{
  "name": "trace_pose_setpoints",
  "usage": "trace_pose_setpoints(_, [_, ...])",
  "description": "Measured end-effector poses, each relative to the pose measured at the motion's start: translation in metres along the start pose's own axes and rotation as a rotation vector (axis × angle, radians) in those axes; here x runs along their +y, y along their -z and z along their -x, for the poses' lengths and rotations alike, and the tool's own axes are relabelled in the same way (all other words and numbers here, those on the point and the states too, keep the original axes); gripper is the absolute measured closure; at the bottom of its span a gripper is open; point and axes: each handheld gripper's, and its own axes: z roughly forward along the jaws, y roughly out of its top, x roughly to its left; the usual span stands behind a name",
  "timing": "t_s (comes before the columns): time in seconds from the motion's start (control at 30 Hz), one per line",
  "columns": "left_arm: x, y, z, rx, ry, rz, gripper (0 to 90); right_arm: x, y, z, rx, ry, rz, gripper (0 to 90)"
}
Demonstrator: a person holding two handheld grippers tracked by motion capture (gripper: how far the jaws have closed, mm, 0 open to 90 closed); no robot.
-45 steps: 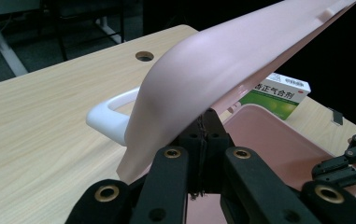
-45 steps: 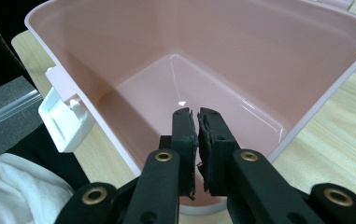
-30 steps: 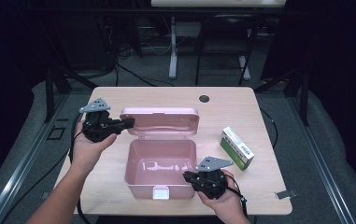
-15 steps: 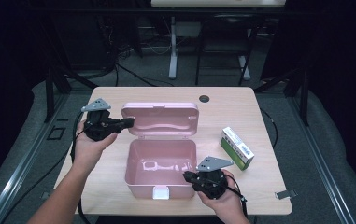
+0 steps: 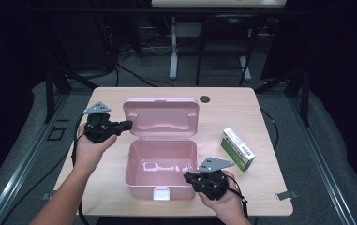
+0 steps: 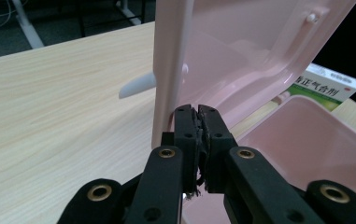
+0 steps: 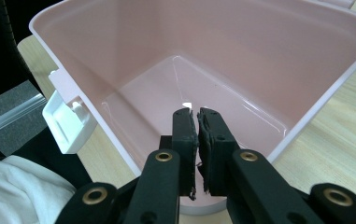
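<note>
A pink plastic box sits open mid-table, its lid standing up behind it. My left gripper points at the lid's left edge. In the left gripper view the lid's edge rises just ahead of the gripper. Its jaws have just been opening a sliver, the pads still almost meet, and nothing is between them. My right gripper hovers at the box's front right corner. In the right gripper view this gripper is shut and empty, reaching over the rim toward the bare inside of the box.
A green and white carton lies right of the box, and shows past the lid. A white latch sticks out of the box's front wall. A dark round hole marks the wooden table's far edge.
The lid looks slightly taller in the high view than a second ago, and the left gripper has shifted a little beside it. The right gripper has stayed put.
</note>
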Motion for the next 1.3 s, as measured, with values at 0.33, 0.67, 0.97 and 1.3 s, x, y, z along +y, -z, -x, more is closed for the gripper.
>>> trace_pose_setpoints(0.33, [-0.012, -0.003, -0.002, 0.002, 0.018, -0.010, 84.9, 0.000, 0.000, 0.000, -0.001, 0.000, 0.000, 84.9])
trace_pose_setpoints(0.67, [-0.026, -0.011, -0.004, 0.001, 0.015, -0.058, 81.1, 0.000, 0.000, 0.000, 0.000, 0.000, -0.001, 85.3])
trace_pose_setpoints(0.97, [-0.045, -0.027, -0.003, 0.002, 0.010, -0.123, 85.5, 0.000, 0.000, 0.001, -0.006, 0.000, -0.006, 88.0])
trace_pose_setpoints(1.3, [-0.049, -0.028, -0.004, -0.003, 0.033, -0.097, 86.1, 0.000, 0.000, 0.001, 0.007, -0.008, -0.005, 88.3])
